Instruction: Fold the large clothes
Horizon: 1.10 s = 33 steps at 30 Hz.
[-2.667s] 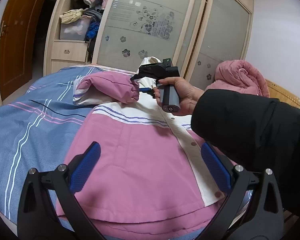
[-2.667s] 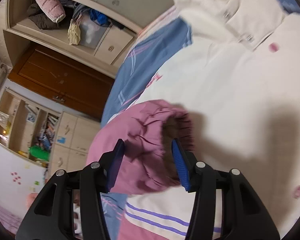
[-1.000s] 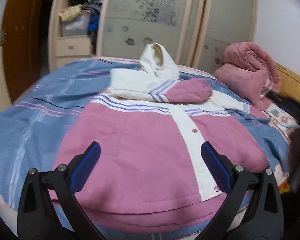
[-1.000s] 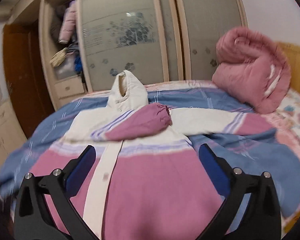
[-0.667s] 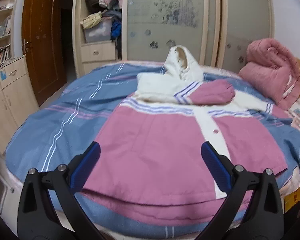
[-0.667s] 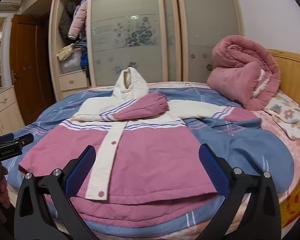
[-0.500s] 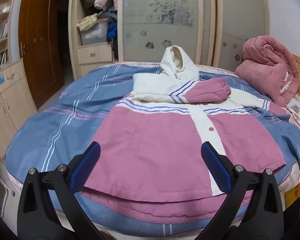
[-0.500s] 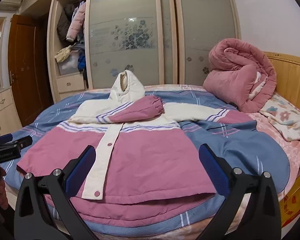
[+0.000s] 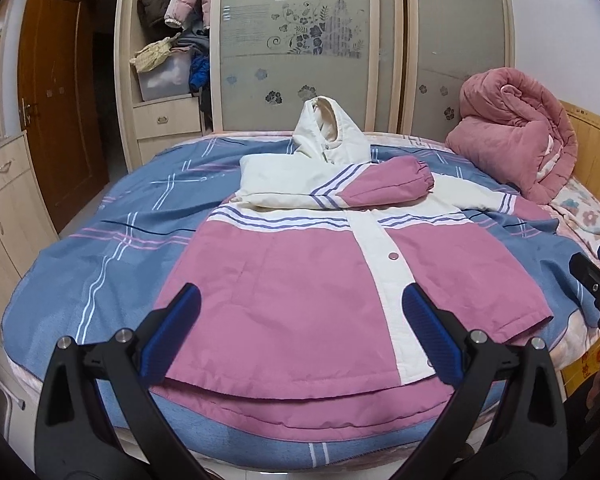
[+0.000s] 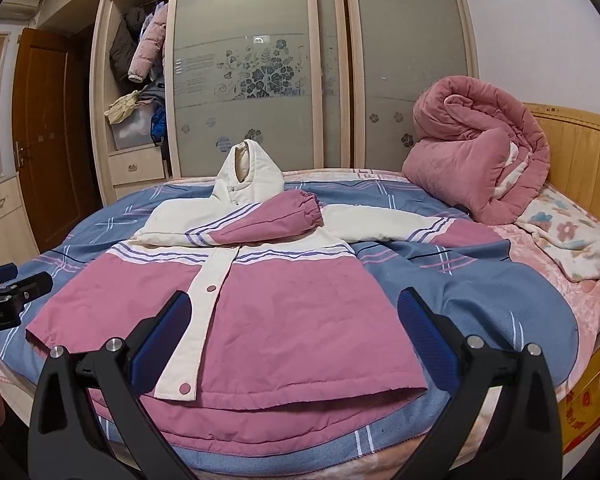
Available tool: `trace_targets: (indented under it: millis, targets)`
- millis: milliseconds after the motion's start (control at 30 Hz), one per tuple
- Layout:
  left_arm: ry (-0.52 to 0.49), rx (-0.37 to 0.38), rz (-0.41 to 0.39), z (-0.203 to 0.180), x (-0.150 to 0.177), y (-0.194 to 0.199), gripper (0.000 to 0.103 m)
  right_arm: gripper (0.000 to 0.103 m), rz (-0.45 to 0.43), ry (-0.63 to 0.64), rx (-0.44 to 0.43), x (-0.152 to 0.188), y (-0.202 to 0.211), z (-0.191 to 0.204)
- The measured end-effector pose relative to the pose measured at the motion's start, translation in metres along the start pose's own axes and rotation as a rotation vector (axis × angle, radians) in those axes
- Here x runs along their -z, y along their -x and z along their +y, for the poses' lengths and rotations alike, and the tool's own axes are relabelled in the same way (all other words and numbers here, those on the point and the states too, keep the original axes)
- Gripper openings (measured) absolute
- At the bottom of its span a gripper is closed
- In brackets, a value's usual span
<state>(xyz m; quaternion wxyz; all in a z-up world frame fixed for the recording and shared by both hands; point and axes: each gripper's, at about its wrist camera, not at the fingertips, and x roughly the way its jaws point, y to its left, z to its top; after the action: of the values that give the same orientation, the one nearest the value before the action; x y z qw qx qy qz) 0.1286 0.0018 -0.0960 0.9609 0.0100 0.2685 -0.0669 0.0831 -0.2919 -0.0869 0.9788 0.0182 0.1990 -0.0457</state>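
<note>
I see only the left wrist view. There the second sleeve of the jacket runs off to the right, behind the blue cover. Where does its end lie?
Observer: In the right wrist view that sleeve lies stretched out flat. Its pink end goes under a fold of the blue cover, so the cuff is hidden.
Operator: I see only an edge of the right claw. Does it hold anything?
Observer: No. The right claw is open and empty, above the lower part of the jacket and not touching it.
</note>
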Motion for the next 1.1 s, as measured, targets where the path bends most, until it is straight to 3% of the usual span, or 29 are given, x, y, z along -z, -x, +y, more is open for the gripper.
trace_targets:
  millis: [1100]
  targets:
    - [-0.011, 0.030, 0.019, -0.007, -0.001, -0.004, 0.101, 0.102, -0.023, -0.036, -0.016, -0.004, -0.003, -0.010]
